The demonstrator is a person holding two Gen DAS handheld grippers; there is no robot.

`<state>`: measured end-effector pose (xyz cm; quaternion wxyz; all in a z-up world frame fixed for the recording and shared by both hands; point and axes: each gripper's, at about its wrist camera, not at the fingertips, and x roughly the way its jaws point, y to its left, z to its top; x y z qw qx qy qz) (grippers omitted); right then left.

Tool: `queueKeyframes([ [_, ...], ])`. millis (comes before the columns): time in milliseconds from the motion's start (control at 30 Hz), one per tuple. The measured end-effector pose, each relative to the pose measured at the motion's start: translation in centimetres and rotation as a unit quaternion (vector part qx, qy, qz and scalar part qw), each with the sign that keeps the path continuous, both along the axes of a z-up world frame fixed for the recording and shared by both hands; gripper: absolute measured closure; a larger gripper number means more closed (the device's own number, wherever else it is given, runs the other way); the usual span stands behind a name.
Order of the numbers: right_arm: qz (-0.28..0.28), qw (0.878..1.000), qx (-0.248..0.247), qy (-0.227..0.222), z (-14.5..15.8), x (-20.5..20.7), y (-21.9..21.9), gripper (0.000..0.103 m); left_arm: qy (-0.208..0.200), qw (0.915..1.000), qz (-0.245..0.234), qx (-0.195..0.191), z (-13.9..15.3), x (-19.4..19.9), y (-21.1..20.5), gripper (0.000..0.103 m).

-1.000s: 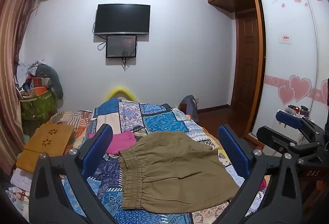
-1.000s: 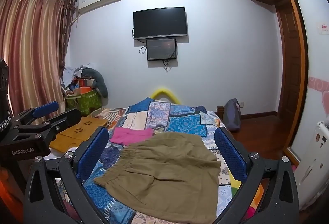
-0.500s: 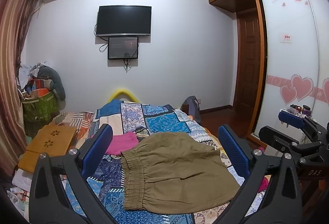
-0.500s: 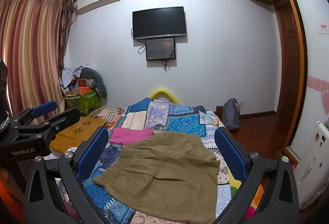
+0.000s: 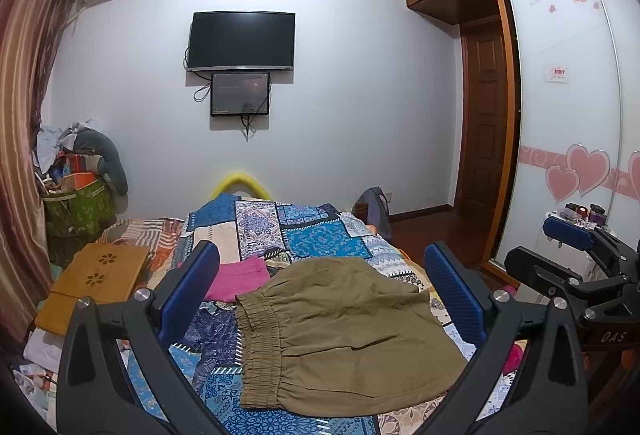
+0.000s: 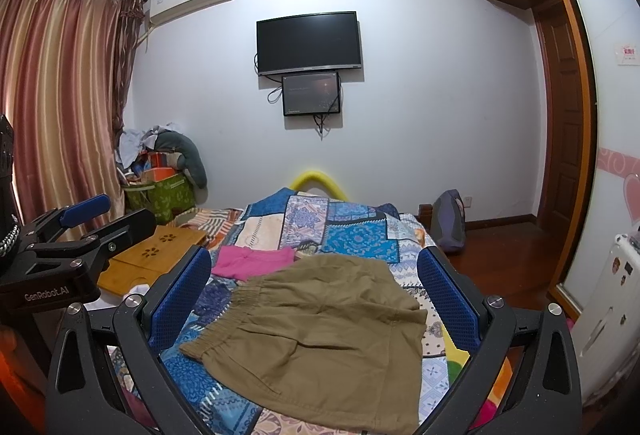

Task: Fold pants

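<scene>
While pants lie flat, both grippers' fingers apart, empty.

Olive pants lie flat on the patchwork bedspread.

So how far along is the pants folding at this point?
Barely begun. Done: the olive pants lie spread on the patchwork quilt, waistband toward the left; no clear fold shows. In hand: nothing; the left gripper and right gripper are open above them. Left: the whole fold.
</scene>
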<state>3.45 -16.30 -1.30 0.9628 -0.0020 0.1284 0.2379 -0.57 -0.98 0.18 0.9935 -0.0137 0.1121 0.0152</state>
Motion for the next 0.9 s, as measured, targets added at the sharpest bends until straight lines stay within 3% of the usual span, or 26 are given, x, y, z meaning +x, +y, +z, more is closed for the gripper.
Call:
queueKeyframes([
  [900,-0.001,1.0,-0.004,0.001,-0.2,0.07,0.06,0.0,-0.004,1.0,-0.007,0.002,-0.37,0.03,-0.04,0.0],
])
